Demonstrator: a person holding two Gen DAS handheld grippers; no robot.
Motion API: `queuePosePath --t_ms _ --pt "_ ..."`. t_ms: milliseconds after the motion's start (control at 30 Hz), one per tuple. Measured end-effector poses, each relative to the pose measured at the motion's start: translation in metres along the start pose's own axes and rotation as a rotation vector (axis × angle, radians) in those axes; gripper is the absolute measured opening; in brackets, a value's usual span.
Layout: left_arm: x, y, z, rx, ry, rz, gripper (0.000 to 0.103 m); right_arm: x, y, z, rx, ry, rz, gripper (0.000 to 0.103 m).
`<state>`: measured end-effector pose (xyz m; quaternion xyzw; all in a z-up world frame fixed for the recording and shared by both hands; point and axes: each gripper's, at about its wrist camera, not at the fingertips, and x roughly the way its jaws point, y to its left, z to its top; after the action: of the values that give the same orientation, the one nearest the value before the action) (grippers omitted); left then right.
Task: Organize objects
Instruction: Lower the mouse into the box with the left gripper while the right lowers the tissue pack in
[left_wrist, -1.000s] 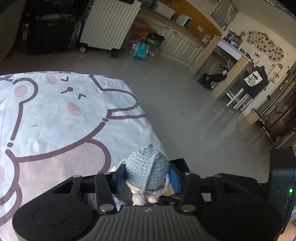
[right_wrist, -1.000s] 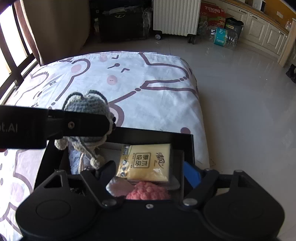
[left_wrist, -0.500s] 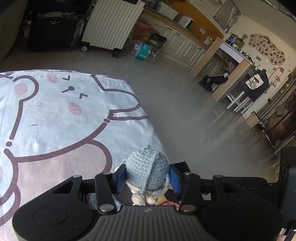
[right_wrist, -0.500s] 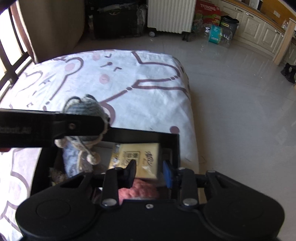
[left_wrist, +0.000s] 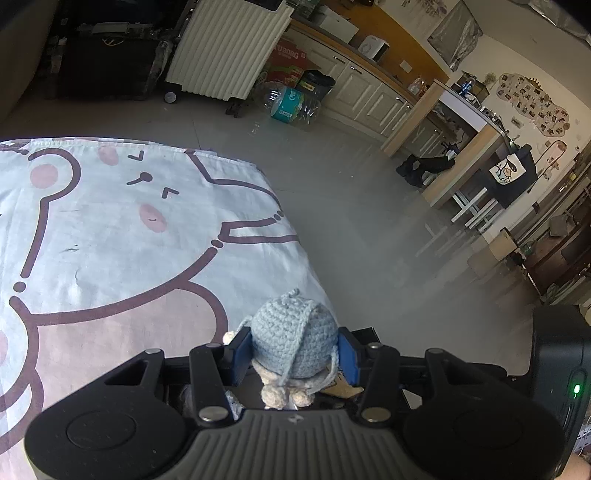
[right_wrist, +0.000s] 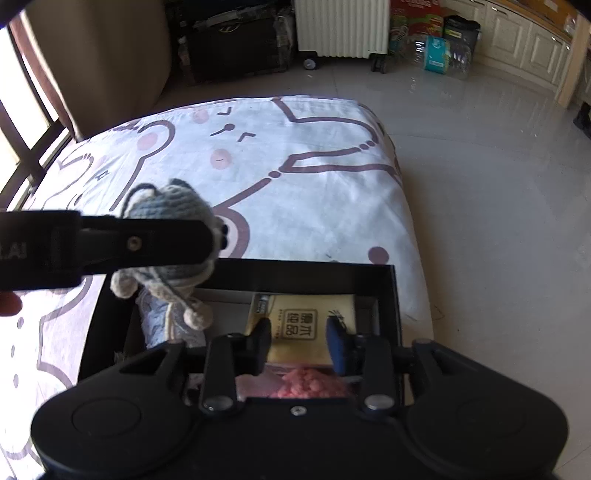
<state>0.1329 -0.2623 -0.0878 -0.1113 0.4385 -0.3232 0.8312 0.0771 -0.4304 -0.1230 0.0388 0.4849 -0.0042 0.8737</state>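
My left gripper (left_wrist: 293, 354) is shut on a grey-blue crocheted doll (left_wrist: 293, 345) with beige feet, held above the left part of a black box (right_wrist: 306, 271). The doll (right_wrist: 173, 210) and the left gripper's finger also show in the right wrist view. Inside the box lie a yellow tissue pack (right_wrist: 299, 325), a pink knitted thing (right_wrist: 306, 384) and a pale blue cloth item (right_wrist: 159, 325). My right gripper (right_wrist: 300, 341) hovers over the tissue pack with its jaws narrowed but apart, holding nothing.
The box sits at the near edge of a bed with a white and pink cartoon sheet (right_wrist: 295, 192). Beyond are a grey tiled floor (right_wrist: 498, 184), a white radiator (right_wrist: 340, 26), water bottles (right_wrist: 439, 51) and kitchen cabinets (left_wrist: 369, 92).
My right gripper has narrowed its jaws from wide open and drawn back above the tissue pack. My left gripper still holds the doll, nearly in place.
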Motion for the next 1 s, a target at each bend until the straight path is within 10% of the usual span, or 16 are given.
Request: queuePosePath --t_ms 100,1000 --pt "0.002 0.001 0.0 -0.017 0.004 -0.009 0.049 0.003 0.021 -0.003 -0.122 0.003 -0.068 0.077" --pt "0.038 0.003 -0.022 -0.04 0.149 -0.009 0.049 -0.003 0.013 -0.016 -0.198 0.017 -0.099 0.076"
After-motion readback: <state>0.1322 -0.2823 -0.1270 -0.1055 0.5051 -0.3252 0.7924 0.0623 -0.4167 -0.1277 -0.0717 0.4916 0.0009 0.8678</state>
